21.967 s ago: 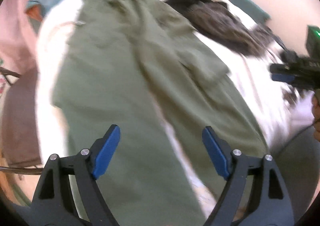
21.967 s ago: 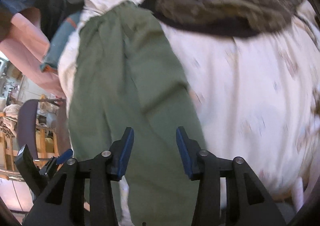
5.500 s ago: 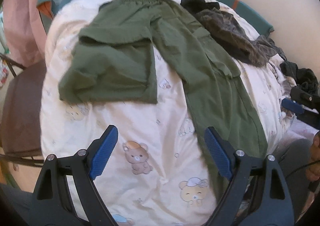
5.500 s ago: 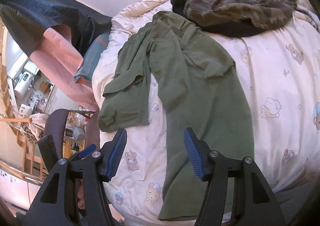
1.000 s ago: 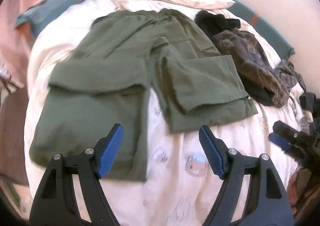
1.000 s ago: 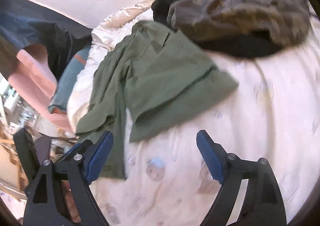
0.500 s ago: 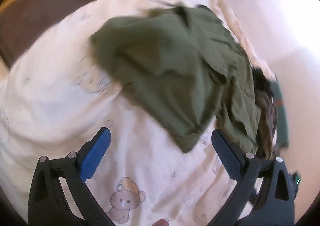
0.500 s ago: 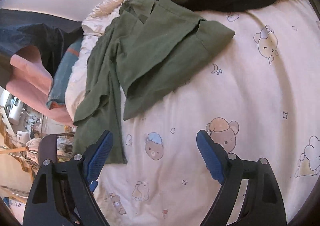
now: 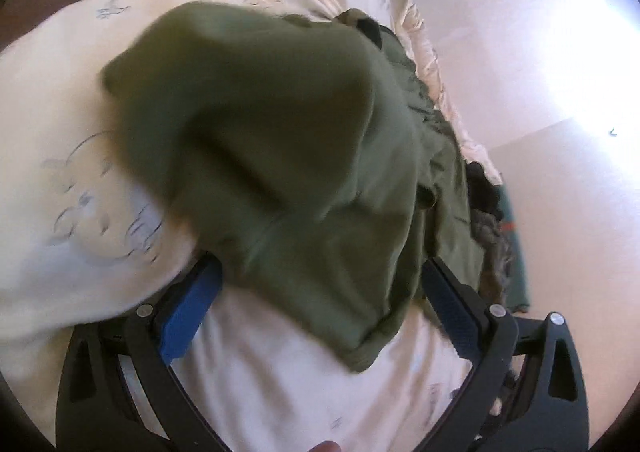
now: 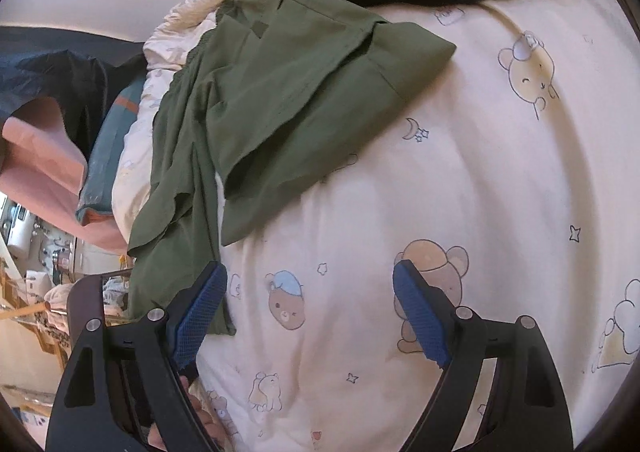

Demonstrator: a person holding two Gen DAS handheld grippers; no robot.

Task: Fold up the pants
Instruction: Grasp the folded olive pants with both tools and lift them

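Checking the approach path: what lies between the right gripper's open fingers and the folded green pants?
Only bare bear-print bedding separates the right gripper from the green pants, in the right wrist view.

Left gripper (image 9: 320,292) tilts down, jaws spread wide, blue pads (image 9: 188,312) far apart and pressing on nothing. A fingertip (image 9: 326,446) peeks in at the bottom edge of the left wrist view. Right gripper (image 10: 310,304) angles down more steeply, jaws likewise wide and empty, its fingers (image 10: 418,316) well apart. Below its left jaw, part of a hand (image 10: 200,416) shows behind the frame.
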